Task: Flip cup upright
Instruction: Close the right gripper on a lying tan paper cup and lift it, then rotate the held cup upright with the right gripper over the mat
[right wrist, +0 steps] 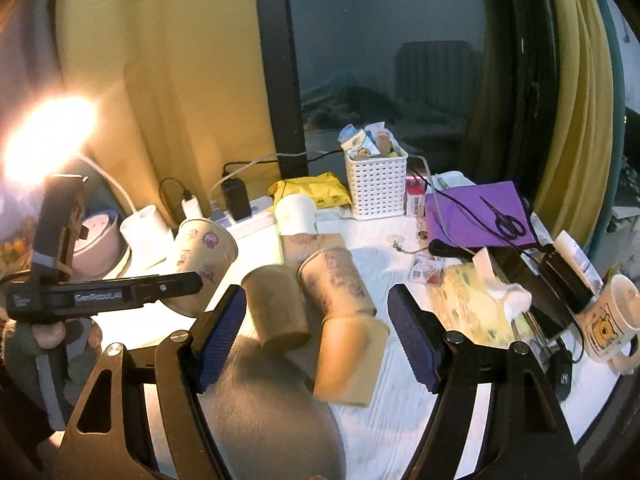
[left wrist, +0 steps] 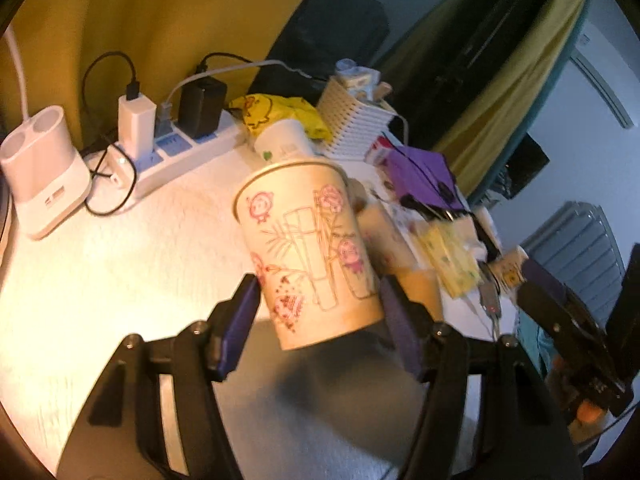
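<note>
Paper cup printed with pink cartoons sits tilted between the left gripper jaws, which clamp its lower half above the white counter, rim pointing away. The right gripper jaws gape wide, with three more cups lying toppled between and beyond them.

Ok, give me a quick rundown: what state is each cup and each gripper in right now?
Left gripper: jaws shut on the pink-cartoon paper cup.
Pink-cartoon paper cup: lifted, tilted, rim pointing up and away.
Right gripper: jaws open, holding nothing.
Printed paper cup between the right jaws: lying on its side.
Plain brown paper cup: lying on its side.
White paper cup at the back: tipped over.
Bear-print ceramic mug: upright.
</note>
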Tool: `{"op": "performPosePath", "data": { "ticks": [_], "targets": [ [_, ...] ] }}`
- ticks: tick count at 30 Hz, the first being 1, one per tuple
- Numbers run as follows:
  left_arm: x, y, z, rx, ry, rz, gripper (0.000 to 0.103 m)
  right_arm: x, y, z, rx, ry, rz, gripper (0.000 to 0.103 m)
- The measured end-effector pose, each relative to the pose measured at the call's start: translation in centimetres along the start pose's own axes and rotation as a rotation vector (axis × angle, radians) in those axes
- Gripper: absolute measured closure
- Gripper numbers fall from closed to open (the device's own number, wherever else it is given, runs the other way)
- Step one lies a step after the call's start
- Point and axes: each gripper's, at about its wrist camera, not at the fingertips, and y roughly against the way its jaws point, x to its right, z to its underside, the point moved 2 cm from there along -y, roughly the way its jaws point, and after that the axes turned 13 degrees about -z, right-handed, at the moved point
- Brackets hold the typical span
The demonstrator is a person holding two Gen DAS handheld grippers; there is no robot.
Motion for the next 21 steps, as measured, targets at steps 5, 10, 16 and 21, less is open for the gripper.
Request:
{"op": "performPosePath", "data": {
  "ticks": [5, 10, 16, 21],
  "targets": [
    [0.2, 3.2, 3.0, 0.036, -0.064, 0.036, 0.04, -1.6, 1.4, 2.1, -0.013, 0.007, -0.002, 0.027],
    [0.1, 5.8, 6.9, 0.094, -0.153, 0.048, 0.04, -3.7, 2.9, 4.8, -0.035, 0.027, -0.03, 0.027],
    [0.5, 7.7, 12.5, 0.186, -0.287, 0.067, 0.04, -6.2, 4.5, 7.8, -0.05, -0.003, -0.128, 0.027],
    [0.4, 7.7, 15.0, 0.205, -0.296, 0.173, 0.04, -7.8, 5.4, 9.1, -0.044, -0.027, -0.165, 0.027]
  ]
}}
